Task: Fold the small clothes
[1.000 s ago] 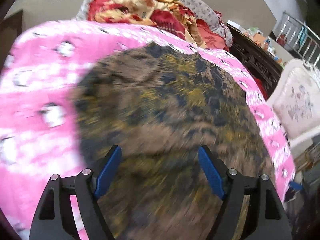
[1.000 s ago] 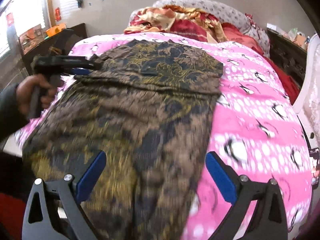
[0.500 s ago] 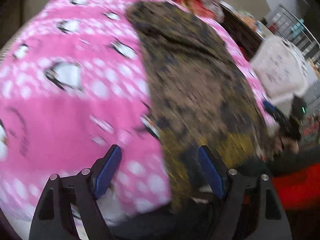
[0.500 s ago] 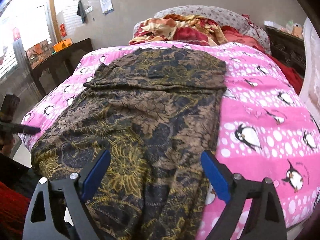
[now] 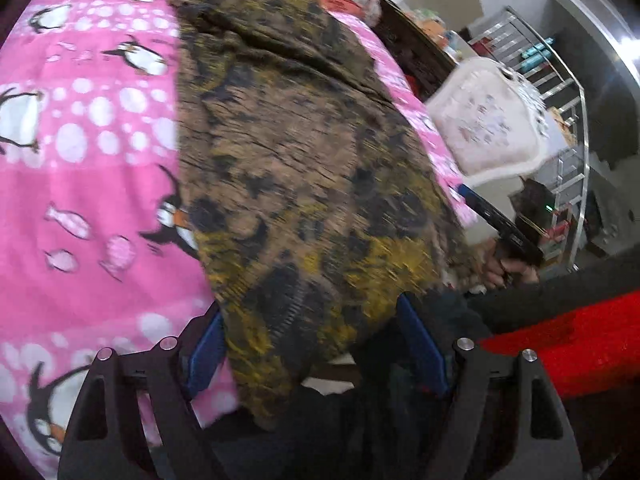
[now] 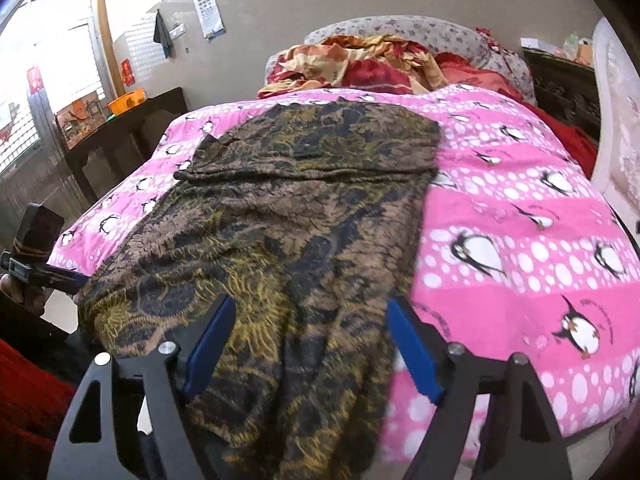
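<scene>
brown-gold patterned garment [image 6: 288, 216] spread flat (far end folded), near hem overhanging.

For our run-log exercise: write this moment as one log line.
step: reach hem | left claw: open | right claw: open | brown patterned garment: flat, hem overhanging pink penguin blanket

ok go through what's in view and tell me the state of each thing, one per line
garment: spread on the bed, far end folded over, near end hanging off the edge
left gripper: open, at the near hem, gripping nothing
right gripper: open, over the near hem
blanket: spread flat
quilt: crumpled by the pillow
</scene>
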The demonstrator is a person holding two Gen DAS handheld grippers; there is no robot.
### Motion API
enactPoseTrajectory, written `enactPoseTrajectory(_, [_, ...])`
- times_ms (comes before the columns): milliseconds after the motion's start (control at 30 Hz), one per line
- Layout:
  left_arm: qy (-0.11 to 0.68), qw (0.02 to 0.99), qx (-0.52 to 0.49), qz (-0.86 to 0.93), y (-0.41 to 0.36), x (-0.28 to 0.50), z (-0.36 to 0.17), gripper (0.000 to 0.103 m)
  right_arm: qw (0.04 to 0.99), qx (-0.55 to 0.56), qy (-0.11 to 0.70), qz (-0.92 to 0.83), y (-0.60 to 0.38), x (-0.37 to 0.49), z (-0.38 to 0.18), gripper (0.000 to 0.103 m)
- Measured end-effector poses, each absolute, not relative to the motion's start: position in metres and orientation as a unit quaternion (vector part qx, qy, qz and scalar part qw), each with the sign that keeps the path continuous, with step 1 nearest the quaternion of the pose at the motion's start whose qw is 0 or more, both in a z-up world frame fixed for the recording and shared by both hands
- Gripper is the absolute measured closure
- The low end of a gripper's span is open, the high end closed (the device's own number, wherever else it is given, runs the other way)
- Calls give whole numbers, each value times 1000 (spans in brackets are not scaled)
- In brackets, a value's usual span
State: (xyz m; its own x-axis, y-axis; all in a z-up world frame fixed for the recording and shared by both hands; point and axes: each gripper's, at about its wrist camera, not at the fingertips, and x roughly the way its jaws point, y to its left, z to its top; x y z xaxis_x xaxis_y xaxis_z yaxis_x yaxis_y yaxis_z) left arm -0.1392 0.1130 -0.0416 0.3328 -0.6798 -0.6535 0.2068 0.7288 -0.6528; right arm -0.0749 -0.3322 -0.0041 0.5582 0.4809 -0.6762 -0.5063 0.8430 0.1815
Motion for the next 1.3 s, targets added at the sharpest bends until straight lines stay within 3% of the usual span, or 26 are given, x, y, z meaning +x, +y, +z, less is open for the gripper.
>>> enactPoseTrajectory(133, [500,780,-240,-290,114,-144,-39,43,882,-11,384,272,-354,-85,-7,22])
enactPoseTrajectory(267, [500,778,-238,-297,108,-148,-41,47,864,-7,411,292,-372,-98,-20,33])
enactPoseTrajectory(367, [501,778,-235,-297,105,-145,-43,64,849,5,430,307,-380,-106,-34,38])
enactPoseTrajectory(433, [503,777,-234,-298,105,-145,-44,84,840,26,441,316,-384,-108,-43,40])
enactPoseTrajectory(733, [504,781,-241,-280,105,-142,-49,87,818,56,459,342,-377,-114,-52,43])
enactPoseTrajectory(767, [502,782,-243,-278,105,-142,-50,87,818,50,462,338,-375,-113,-52,48])
enactPoseTrajectory(800, [501,783,-245,-274,105,-141,-49,90,818,40,471,327,-374,-112,-54,80])
enactPoseTrajectory(833, [498,789,-242,-267,107,-142,-48,103,814,37,481,323,-375,-110,-56,97])
enactPoseTrajectory(1133, [450,810,-282,-248,140,-156,-33,103,822,139,428,349,-432,-121,-18,98])
enactPoseTrajectory(1300, [484,795,-267,-251,124,-149,-46,103,821,148,425,351,-430,-119,-22,98])
